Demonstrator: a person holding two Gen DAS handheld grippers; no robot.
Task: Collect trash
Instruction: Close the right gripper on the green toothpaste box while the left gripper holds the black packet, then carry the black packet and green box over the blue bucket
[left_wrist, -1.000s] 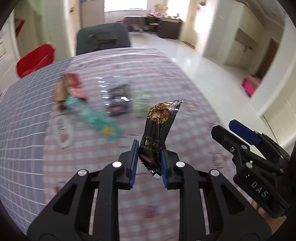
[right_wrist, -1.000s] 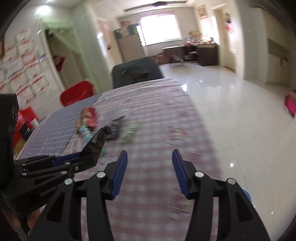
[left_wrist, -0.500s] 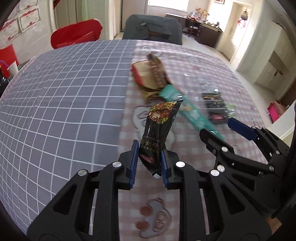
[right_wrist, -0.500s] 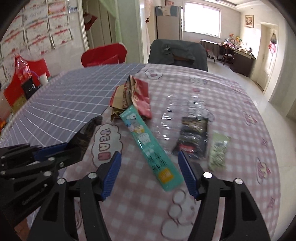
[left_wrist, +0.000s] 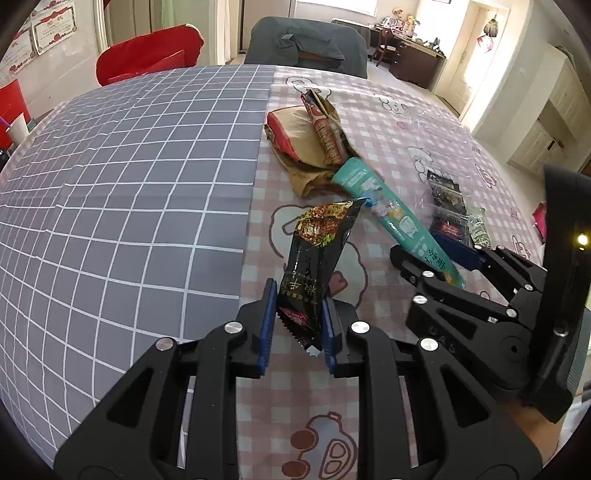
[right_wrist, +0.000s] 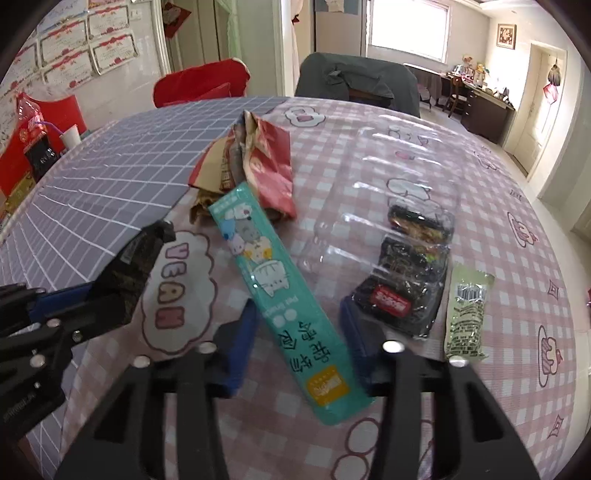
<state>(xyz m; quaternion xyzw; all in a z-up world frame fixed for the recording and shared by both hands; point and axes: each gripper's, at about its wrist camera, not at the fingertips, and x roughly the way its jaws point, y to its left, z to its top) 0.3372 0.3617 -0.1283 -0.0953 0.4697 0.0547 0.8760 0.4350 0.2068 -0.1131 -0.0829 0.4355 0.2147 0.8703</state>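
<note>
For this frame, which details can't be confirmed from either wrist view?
- Where trash goes: no bin or bag shows in either view.
- Teal pet-wipes pack: whether the right gripper touches it; its near end covers the gap between the fingers.
- Clear wrapper: outline lost in glare.
- Black snack wrapper in the left gripper: small print unreadable.

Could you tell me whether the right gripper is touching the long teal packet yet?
Cannot tell. In the right wrist view the open right gripper straddles the teal packet, but contact isn't plain.

Teal pouch (right_wrist: 284, 291), pink-checked tablecloth (right_wrist: 498, 229)
</note>
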